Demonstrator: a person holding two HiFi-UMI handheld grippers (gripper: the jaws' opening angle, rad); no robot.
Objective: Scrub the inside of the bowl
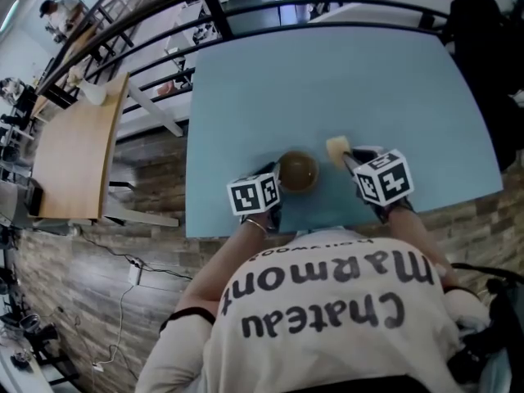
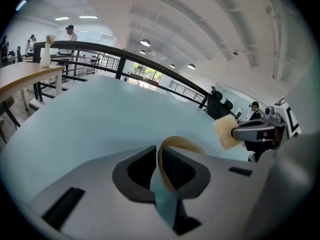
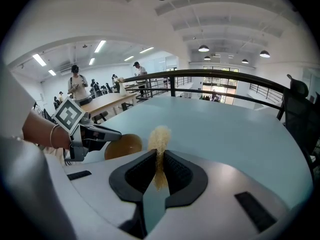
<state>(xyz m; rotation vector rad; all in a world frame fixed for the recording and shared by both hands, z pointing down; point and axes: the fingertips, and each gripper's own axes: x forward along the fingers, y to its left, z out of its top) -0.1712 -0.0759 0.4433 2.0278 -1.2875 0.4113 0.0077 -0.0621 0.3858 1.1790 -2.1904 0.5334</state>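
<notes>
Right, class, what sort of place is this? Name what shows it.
Probably an open-plan office or workshop, perhaps on a mezzanine: a black railing edges the floor, people stand by long wooden desks, and pendant lamps hang from a high ceiling.

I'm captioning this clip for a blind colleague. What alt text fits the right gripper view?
The right gripper pinches a tan fibrous scrubber upright over a pale blue table. At left, the left gripper grips the rim of a brown bowl on the table. A dark railing and people at desks lie beyond.
</notes>
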